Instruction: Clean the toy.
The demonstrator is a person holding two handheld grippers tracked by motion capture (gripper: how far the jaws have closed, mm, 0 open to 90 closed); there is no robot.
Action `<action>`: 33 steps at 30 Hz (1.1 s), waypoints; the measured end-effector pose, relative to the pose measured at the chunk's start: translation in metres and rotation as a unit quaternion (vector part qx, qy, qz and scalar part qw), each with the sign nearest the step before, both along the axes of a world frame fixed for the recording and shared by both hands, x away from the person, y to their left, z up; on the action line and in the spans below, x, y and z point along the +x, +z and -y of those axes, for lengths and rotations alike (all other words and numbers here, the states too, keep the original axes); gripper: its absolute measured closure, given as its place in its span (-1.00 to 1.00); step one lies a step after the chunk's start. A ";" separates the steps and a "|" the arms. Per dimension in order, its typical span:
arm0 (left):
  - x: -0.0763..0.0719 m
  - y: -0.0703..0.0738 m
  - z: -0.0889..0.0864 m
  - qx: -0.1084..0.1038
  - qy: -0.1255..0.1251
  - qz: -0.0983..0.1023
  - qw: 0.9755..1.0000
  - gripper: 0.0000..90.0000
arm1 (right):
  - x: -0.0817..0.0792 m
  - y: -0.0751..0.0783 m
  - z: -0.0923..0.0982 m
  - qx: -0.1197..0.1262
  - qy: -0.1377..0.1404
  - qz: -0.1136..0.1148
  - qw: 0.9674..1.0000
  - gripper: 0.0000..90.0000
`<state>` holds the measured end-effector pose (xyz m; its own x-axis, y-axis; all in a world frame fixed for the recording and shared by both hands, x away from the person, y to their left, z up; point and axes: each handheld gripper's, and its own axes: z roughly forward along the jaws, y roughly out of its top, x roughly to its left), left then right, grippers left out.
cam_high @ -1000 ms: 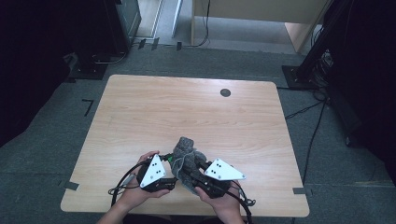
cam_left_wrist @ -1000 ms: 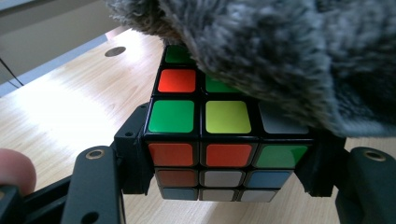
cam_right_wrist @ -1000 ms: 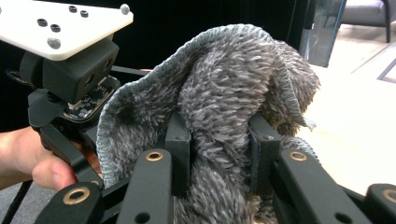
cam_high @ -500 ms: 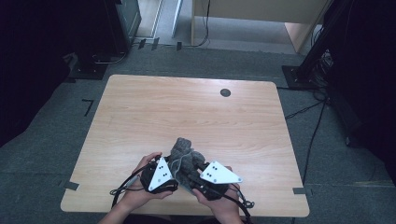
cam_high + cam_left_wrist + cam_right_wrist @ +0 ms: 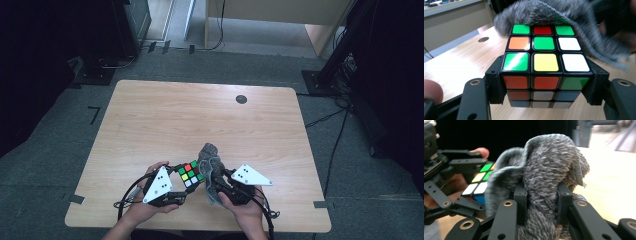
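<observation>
Cube clamped in left tool, cloth in right tool, over wooden table.

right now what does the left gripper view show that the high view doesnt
The left gripper view shows the cube's side facing the camera, with red, red and green stickers in its top row, and the two black jaws pressed against the cube's flanks. The high view shows the whole wooden table, the dark round spot near its far edge, the floor around it, and the right tongs clamping the cloth. Both show the cube's top stickers, the grey cloth draped against the cube, and the left tongs holding the cube.
</observation>
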<state>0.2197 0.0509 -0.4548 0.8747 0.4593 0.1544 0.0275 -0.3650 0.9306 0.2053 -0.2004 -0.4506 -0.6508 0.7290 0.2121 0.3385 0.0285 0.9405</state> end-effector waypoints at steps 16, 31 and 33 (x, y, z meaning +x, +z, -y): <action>0.001 -0.001 -0.002 -0.006 -0.007 -0.010 1.000 -0.24 | -0.002 0.001 0.000 0.023 0.010 0.017 1.000 0.55; 0.004 0.001 -0.008 -0.038 -0.017 -0.023 0.999 -0.24 | 0.001 0.001 0.010 0.041 -0.009 0.007 0.999 0.55; 0.002 0.003 -0.006 -0.038 -0.021 -0.021 0.999 -0.24 | 0.000 -0.003 0.004 0.031 0.007 0.006 0.999 0.55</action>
